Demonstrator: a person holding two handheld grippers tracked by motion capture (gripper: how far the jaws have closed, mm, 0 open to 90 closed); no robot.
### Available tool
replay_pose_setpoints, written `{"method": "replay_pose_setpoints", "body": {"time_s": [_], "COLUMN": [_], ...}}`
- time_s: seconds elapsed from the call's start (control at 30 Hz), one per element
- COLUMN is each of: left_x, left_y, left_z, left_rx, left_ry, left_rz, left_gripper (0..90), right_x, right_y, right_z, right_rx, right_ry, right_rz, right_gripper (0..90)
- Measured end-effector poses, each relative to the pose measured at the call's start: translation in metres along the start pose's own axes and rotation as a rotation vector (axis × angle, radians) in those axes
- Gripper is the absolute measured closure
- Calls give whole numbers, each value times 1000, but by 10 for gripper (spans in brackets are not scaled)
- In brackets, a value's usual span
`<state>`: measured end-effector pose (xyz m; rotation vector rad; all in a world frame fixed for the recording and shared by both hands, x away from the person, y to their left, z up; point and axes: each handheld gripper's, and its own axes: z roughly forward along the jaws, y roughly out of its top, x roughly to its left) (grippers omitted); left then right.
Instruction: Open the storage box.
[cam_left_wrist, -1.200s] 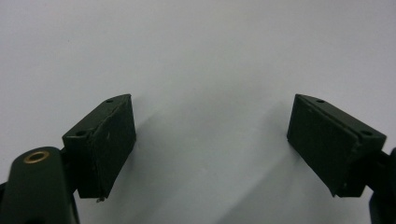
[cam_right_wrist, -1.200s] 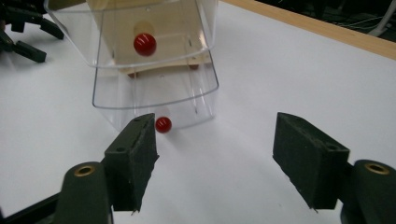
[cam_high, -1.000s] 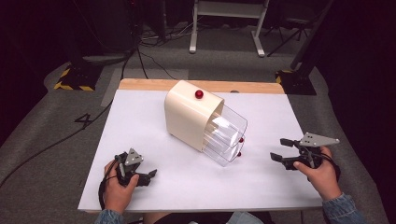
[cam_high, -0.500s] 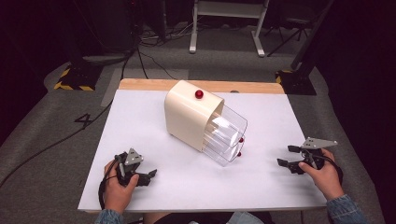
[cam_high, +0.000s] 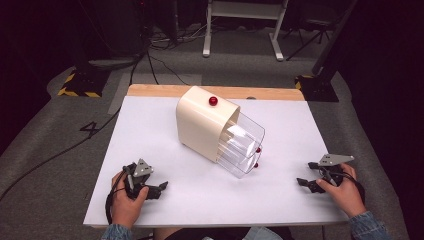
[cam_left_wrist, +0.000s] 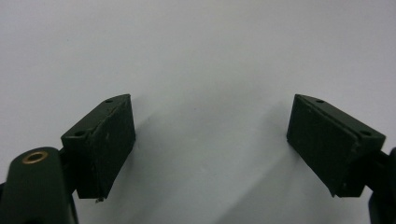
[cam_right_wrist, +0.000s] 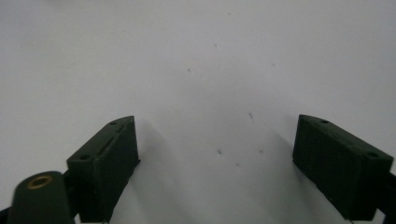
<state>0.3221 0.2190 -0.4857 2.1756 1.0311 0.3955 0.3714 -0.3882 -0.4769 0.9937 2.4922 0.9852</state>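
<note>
Cream-coloured dispenser (cam_high: 204, 122), topped by a red knob (cam_high: 213, 101) and fronted by a clear curved cover (cam_high: 242, 147), lies tilted near the middle of the white surface (cam_high: 150, 130); left hand-held gripper (cam_high: 159, 189) rests on the surface near its front left corner, well apart from the dispenser, jaws spread wide and empty; right hand-held gripper (cam_high: 306, 178) sits toward the front right edge, jaws likewise spread, holding nothing.

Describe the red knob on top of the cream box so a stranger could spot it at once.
On the white table stands a cream box with a clear front. The red knob sits on its rounded top, apart from the smaller red knobs low beside the clear front.
</note>
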Motion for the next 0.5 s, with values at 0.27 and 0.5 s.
{"method": "replay_pose_setpoints", "body": {"time_s": [0.27, 0.5], "left_x": [0, 0], "left_y": [0, 0], "left_z": [0, 0], "left_rx": [2, 2], "left_ry": [1, 1], "left_rz": [2, 2], "left_gripper": [157, 157], "right_x": [3, 1], "right_y": [-6, -5], "right_z": [1, 3], "right_rx": [-43, -35], "right_ry": [-28, -41], "right_rz": [-3, 25], "right_gripper": [78, 47]}}
